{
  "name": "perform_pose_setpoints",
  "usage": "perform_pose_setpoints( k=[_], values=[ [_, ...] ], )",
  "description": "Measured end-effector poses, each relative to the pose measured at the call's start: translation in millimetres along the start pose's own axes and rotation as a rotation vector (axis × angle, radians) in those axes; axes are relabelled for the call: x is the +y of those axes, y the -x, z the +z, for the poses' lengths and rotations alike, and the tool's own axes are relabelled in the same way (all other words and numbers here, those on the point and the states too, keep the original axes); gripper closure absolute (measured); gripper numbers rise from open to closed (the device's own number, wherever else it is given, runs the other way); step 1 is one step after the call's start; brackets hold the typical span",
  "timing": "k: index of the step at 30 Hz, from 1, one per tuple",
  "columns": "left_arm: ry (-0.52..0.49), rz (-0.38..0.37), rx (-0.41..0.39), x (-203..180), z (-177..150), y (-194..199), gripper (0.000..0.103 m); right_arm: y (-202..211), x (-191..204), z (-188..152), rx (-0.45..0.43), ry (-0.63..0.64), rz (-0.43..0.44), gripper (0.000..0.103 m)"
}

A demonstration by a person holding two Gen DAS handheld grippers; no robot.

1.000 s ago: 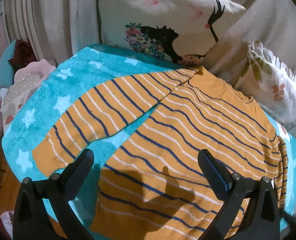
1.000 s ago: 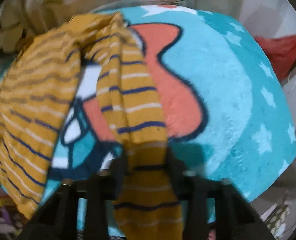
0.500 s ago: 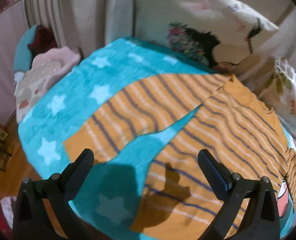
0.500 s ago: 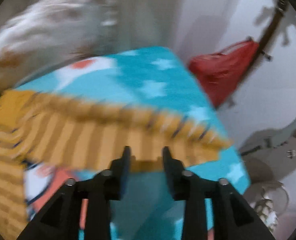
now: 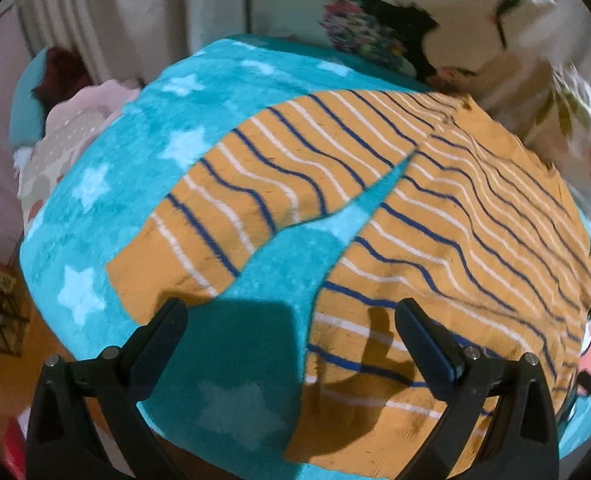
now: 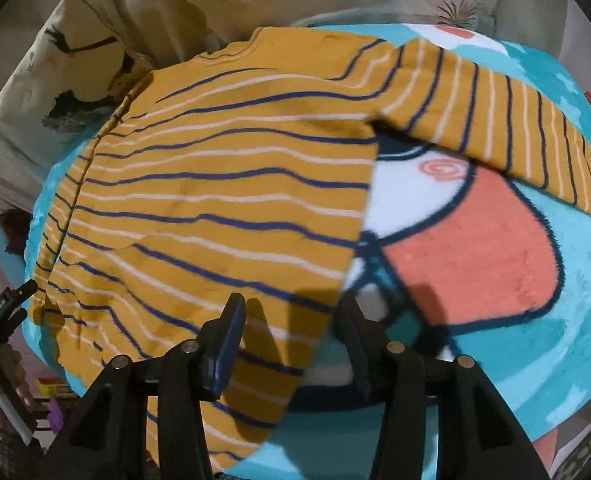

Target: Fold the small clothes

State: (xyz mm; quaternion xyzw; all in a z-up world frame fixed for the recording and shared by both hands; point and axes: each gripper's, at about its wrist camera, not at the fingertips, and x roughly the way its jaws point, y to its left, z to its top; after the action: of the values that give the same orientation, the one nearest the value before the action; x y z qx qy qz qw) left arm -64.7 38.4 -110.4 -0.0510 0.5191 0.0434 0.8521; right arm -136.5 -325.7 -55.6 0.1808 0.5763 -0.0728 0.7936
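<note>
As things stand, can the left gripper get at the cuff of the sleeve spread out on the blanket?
Probably yes: the left gripper is open, the sleeve cuff lies flat on the blanket just ahead of one finger, uncovered.

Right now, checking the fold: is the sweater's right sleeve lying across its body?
No, the sleeve stretches outward over the blanket, clear of the sweater.

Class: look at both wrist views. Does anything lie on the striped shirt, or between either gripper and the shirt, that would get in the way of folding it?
Nothing visible does. The striped shirt lies spread on the teal blanket with nothing on top. The left gripper and right gripper hang open just above it; pillows sit beyond its collar.
</note>
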Motion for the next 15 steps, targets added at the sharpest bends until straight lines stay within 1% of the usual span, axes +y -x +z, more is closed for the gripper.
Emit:
perform_pose_setpoints(
  k=[3,6,9,12,15],
  values=[
    [-0.084,0.012,-0.012,-14,1,2,0.0,-4,3,-1,0.0,0.019,-0.037,0.05],
    [-0.173,0.002,-0.029,-29,1,7,0.0,-1,-6,0,0.007,0.022,-0.056,0.05],
    [-0.246,-0.005,-0.047,-43,1,10,0.0,-2,-1,0,0.007,0.015,-0.079,0.047],
    [-0.3,-0.019,-0.06,-54,2,12,0.0,-1,2,-1,0.001,0.016,-0.086,0.047],
    [-0.327,-0.036,-0.06,-59,2,12,0.0,0,4,-3,-0.002,0.005,-0.094,0.046]
  ],
)
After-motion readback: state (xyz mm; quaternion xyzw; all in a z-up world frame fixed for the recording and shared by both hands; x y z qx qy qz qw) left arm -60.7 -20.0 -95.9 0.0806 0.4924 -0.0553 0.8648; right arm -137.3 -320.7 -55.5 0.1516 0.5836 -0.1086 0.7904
